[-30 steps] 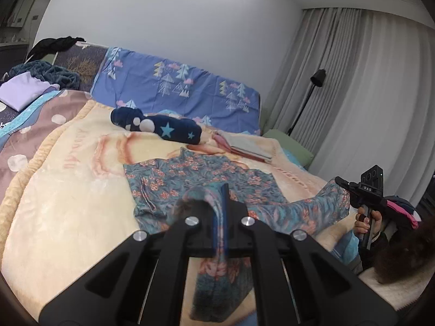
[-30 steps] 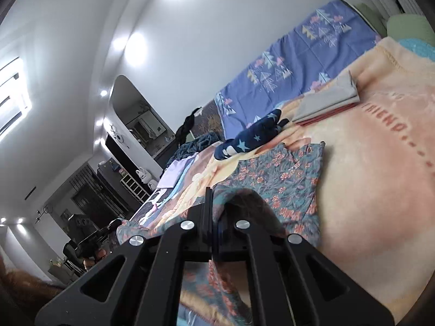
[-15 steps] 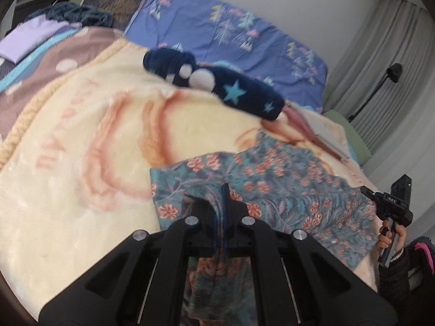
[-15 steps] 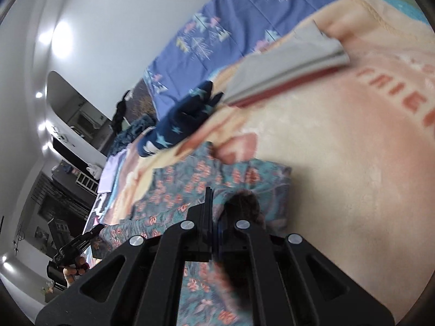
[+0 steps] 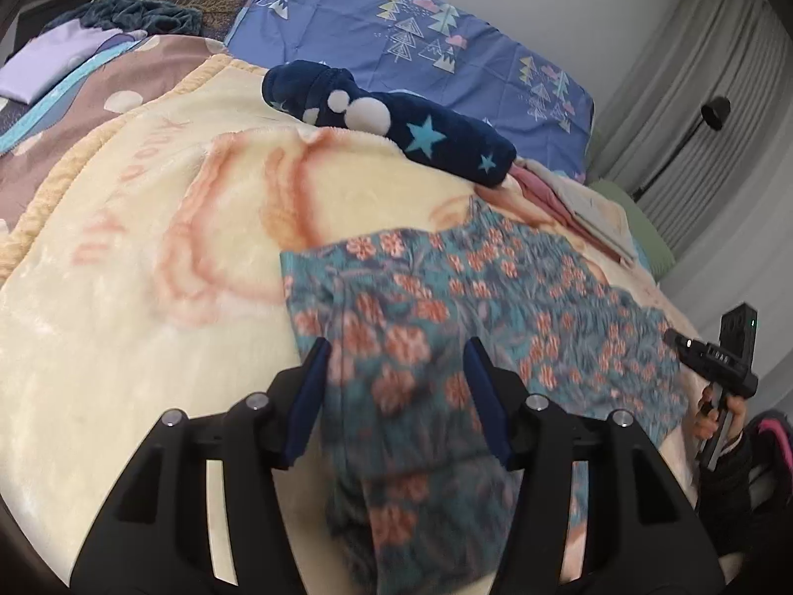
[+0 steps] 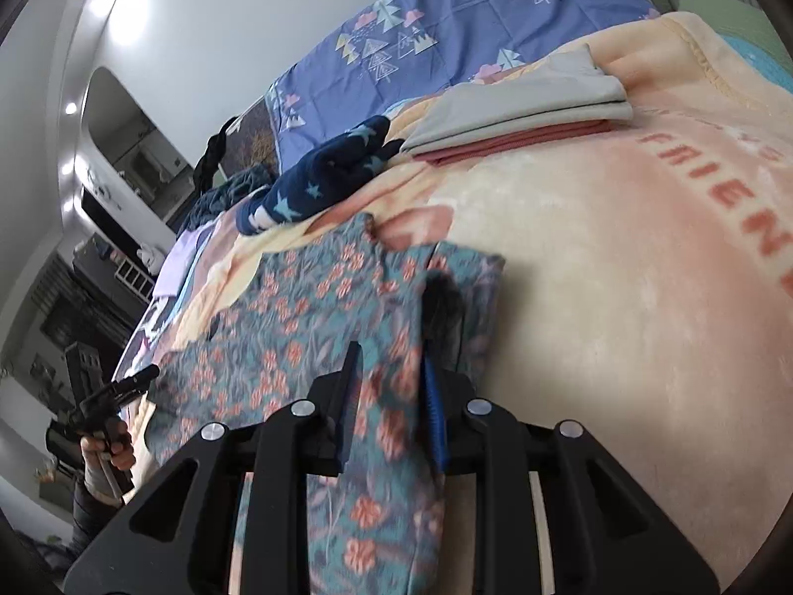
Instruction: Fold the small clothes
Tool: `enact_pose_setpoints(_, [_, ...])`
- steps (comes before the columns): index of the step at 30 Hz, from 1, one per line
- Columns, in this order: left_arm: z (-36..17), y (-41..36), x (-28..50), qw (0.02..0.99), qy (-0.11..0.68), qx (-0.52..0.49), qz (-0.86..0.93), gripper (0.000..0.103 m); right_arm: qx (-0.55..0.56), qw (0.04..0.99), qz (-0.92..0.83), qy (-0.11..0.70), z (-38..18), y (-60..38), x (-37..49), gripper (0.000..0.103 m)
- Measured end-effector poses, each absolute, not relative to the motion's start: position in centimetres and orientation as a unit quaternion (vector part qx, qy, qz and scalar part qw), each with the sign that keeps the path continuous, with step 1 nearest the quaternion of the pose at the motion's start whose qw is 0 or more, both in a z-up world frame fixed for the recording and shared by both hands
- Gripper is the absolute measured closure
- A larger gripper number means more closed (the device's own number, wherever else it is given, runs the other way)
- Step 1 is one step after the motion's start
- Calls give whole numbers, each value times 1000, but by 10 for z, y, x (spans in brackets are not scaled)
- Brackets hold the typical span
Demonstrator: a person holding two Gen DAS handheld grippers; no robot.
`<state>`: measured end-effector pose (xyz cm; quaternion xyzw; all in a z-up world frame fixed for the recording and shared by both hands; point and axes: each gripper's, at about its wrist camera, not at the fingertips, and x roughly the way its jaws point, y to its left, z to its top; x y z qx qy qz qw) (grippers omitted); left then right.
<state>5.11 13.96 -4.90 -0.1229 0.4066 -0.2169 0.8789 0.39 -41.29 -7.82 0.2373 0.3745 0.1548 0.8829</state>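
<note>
Soft floral garment [image 5: 436, 297] in teal with coral blossoms, thin and crinkled, spread flat on a plush cream-and-peach fleece blanket [image 5: 148, 258], reaching toward the blanket's near edge. Long axis running across the bed between the 2 grippers, folded edges toward the pillow end.

Left gripper [image 5: 396, 386]: blue-padded fingers spread wide, cloth lying between them, nothing pinched. Right gripper [image 6: 389, 391]: fingers parted by a narrower gap, cloth lying between them, not clamped on it; a dark fuzzy blur just beyond the right pad, too smeared to identify.

Beyond the garment, a rolled navy fleece piece [image 5: 391, 124] with pale stars and white dots, lying slantwise toward the far side. Near the blanket's far right corner, a neat flat stack of folded grey and pink cloth [image 6: 520, 119]. Blue tree-print bedding [image 5: 421, 49] upright at the head.
</note>
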Motion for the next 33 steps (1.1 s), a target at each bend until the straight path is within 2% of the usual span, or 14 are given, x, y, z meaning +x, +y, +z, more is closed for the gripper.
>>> enact_pose_setpoints(2, [-47, 139, 40, 883, 407, -108, -210, 53, 219, 885, 151, 381, -78, -409, -7, 78])
enact_pose_setpoints(4, [-46, 140, 32, 887, 406, -96, -198, 83, 202, 890, 141, 383, -78, -407, -15, 78])
enact_pose_setpoints(5, [-46, 142, 30, 887, 410, -94, -191, 90, 195, 893, 136, 383, -77, -406, -20, 79])
enact_pose_setpoints(6, [-46, 143, 30, 886, 413, -97, -187, 90, 191, 894, 132, 383, -76, -405, -23, 80])
enact_pose_setpoints(8, [-46, 144, 30, 885, 417, -97, -183, 91, 180, 899, 126, 378, -71, -402, -28, 92])
enact_pose_setpoints(9, [-45, 143, 31, 885, 418, -95, -181, 93, 178, 901, 128, 373, -69, -401, -28, 95])
enact_pose_setpoints(14, [-22, 142, 44, 890, 392, -126, -195, 94, 232, 895, 145, 353, -54, -413, -13, 98])
enact_pose_setpoints(18, [1, 137, 91, 894, 375, -153, -189, 94, 290, 886, 139, 334, -37, -428, 29, 98])
enact_pose_setpoints(20, [0, 136, 132, 892, 383, -177, -162, 92, 337, 871, 110, 341, -39, -443, 70, 98])
enact_pose_setpoints(24, [-32, 144, 183, 869, 429, -224, -103, 68, 342, 864, 39, 368, -54, -456, 114, 92])
enact_pose_setpoints(26, [-41, 148, 184, 868, 430, -222, -107, 59, 329, 863, 58, 379, -59, -455, 118, 76])
enact_pose_setpoints(28, [-47, 151, 184, 868, 434, -211, -118, 44, 300, 870, 71, 385, -62, -452, 117, 65])
enact_pose_setpoints(30, [-58, 149, 191, 859, 457, -194, -126, 39, 284, 869, 77, 398, -68, -452, 122, 64])
enact_pose_setpoints(33, [-75, 143, 201, 848, 487, -171, -122, 40, 294, 848, 104, 429, -83, -451, 139, 64])
